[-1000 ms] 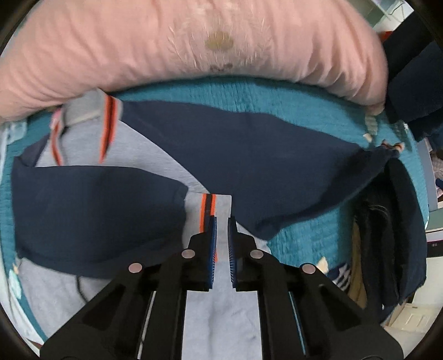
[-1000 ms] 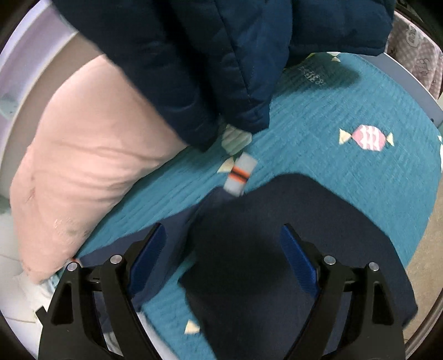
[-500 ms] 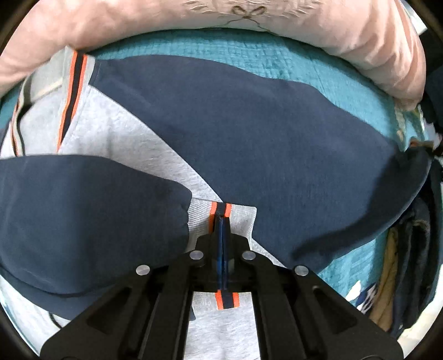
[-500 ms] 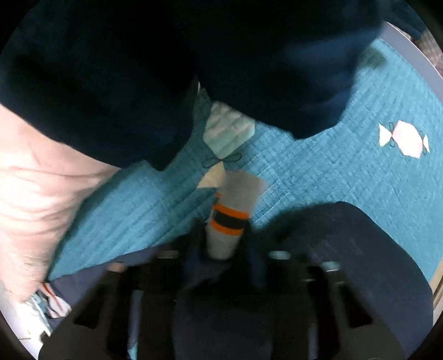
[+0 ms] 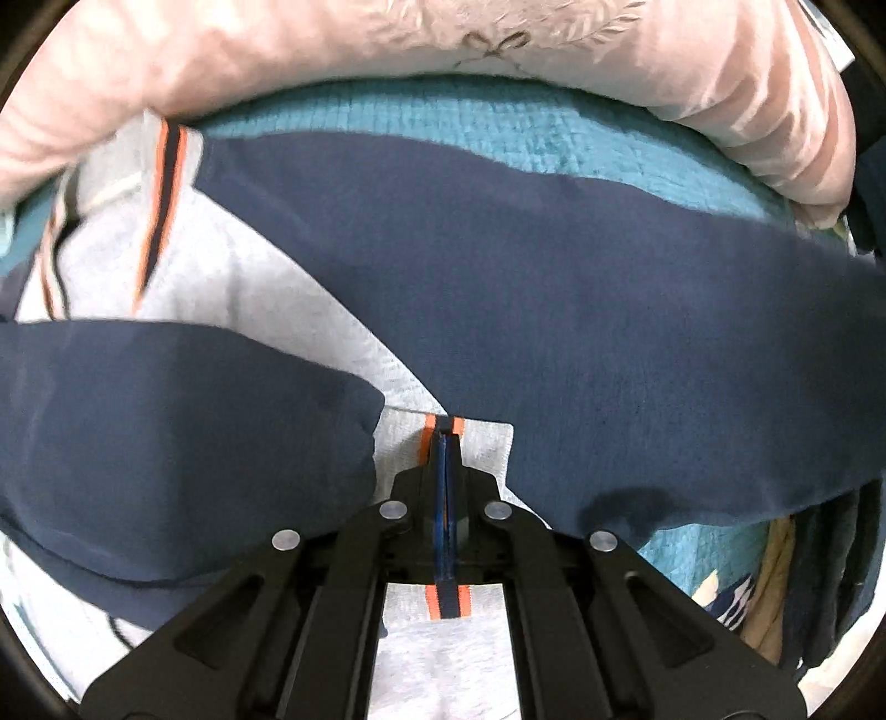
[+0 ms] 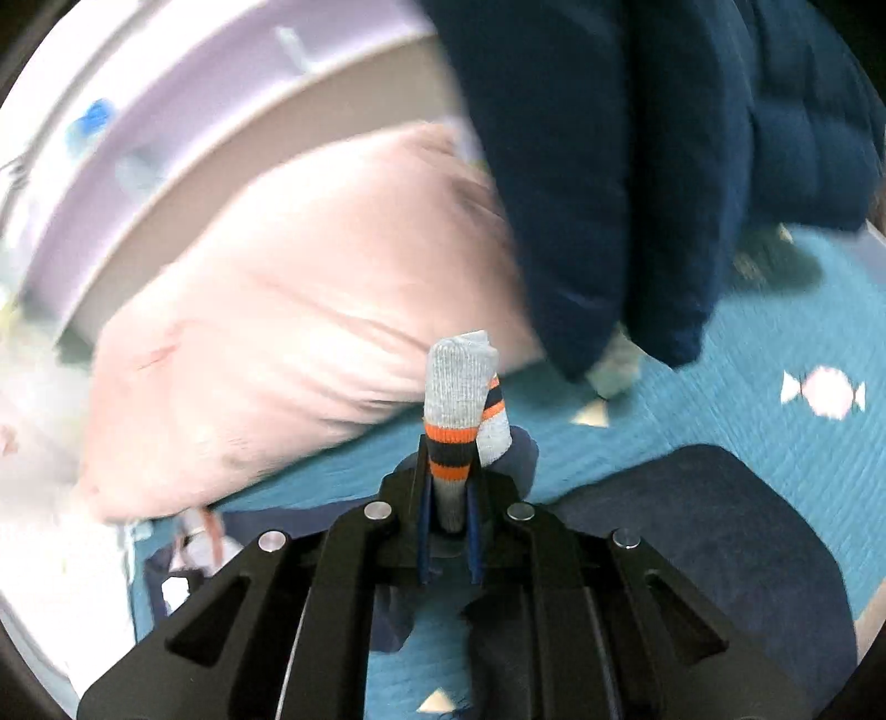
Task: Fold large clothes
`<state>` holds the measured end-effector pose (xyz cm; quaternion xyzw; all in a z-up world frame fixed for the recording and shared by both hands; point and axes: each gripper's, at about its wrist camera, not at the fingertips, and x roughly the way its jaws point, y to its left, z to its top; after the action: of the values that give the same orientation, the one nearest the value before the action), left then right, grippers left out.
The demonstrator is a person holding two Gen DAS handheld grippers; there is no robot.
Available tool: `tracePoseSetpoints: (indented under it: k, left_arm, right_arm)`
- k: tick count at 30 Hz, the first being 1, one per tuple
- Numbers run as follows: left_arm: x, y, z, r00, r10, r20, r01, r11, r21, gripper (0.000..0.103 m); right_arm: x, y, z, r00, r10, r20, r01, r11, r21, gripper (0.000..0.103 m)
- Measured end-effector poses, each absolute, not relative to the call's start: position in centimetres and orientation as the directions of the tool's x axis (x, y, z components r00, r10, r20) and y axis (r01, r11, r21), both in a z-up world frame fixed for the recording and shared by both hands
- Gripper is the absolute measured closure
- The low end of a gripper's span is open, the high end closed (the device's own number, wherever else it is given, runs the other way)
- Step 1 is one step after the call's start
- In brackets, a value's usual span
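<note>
A navy and grey sweatshirt (image 5: 581, 310) lies spread on the teal quilt (image 5: 498, 127). One navy sleeve (image 5: 166, 432) is folded across its grey body (image 5: 232, 288). My left gripper (image 5: 443, 440) points down and is shut on that sleeve's grey cuff (image 5: 487, 448), right on its orange and navy stripe. In the right wrist view my right gripper (image 6: 449, 487) is shut on the other cuff (image 6: 457, 376), grey with orange and black stripes. That cuff stands up out of the jaws, lifted off the bed, and its navy sleeve hangs hidden beneath the gripper.
A long pink pillow (image 5: 387, 50) runs along the far side of the bed, below a lavender headboard (image 6: 166, 127). A navy padded jacket (image 6: 637, 166) lies at the upper right. Another dark garment (image 6: 720, 554) rests on the quilt, and more dark clothes (image 5: 830, 554) hang off the bed's edge.
My left gripper closed on the striped cuff and sank toward it. My right gripper went from wide open to shut on the other cuff and lifted it off the quilt.
</note>
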<state>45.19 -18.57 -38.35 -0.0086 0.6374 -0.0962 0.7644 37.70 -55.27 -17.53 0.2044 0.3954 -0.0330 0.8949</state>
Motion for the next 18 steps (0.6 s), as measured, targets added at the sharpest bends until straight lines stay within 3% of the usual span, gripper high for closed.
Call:
tracePoseSetpoints:
  k: [8,18]
  left_arm:
    - [43.0,-15.9,-30.5,0.275,-0.195,-0.942,0.176,0.973,-0.150,0.102]
    - [38.5,-3.1,-21.1,0.440,-0.164,-0.883,0.096,0.986,-0.135,0.102]
  right_arm:
    - [34.7,-46.8,-11.6,0.721,0.199,-0.664,0.092,0.922,0.376,0.094]
    - [35.4,-29.6,-10.4,0.683,0.318,-0.657,-0.062,0.922,0.382,0.094]
